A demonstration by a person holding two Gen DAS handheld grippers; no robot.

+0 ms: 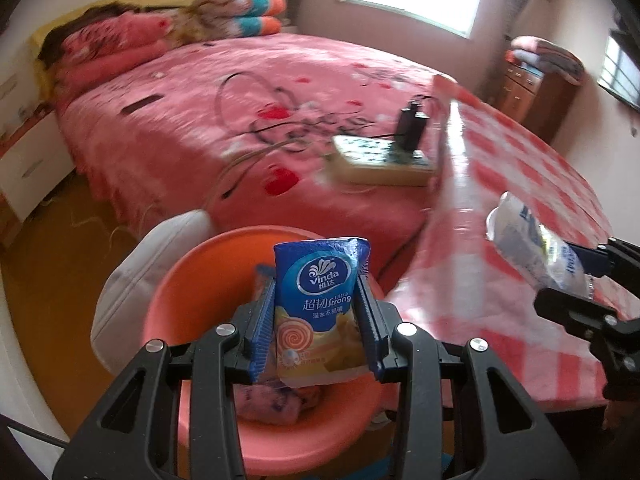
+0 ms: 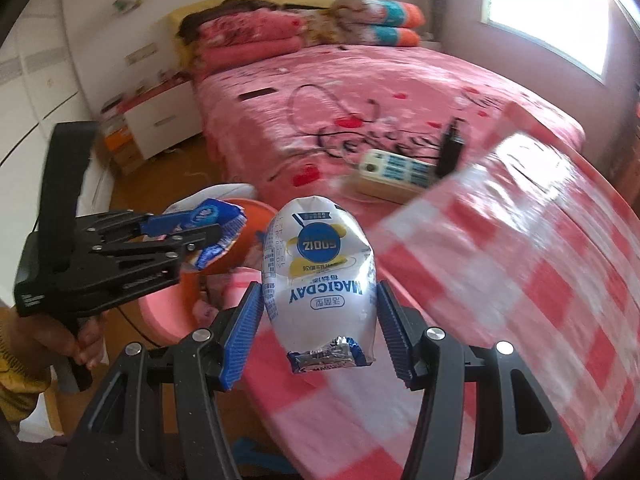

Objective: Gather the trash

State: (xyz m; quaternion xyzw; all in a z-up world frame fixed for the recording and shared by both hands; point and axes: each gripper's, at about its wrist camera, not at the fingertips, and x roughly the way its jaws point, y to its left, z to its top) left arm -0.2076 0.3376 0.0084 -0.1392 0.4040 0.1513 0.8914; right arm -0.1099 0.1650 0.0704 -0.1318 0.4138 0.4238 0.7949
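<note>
My left gripper is shut on a blue and yellow Vinda tissue packet and holds it over an orange-pink bin that has crumpled trash inside. My right gripper is shut on a white Magicday snack wrapper, held above the edge of the pink checked table. The left gripper with its packet shows at the left of the right wrist view, over the bin. The right gripper's wrapper shows at the right of the left wrist view.
A pink bed lies behind the bin, with a power strip and black plug near its corner. Folded quilts sit at its head. A white bag lines the floor beside the bin. A wooden cabinet stands far right.
</note>
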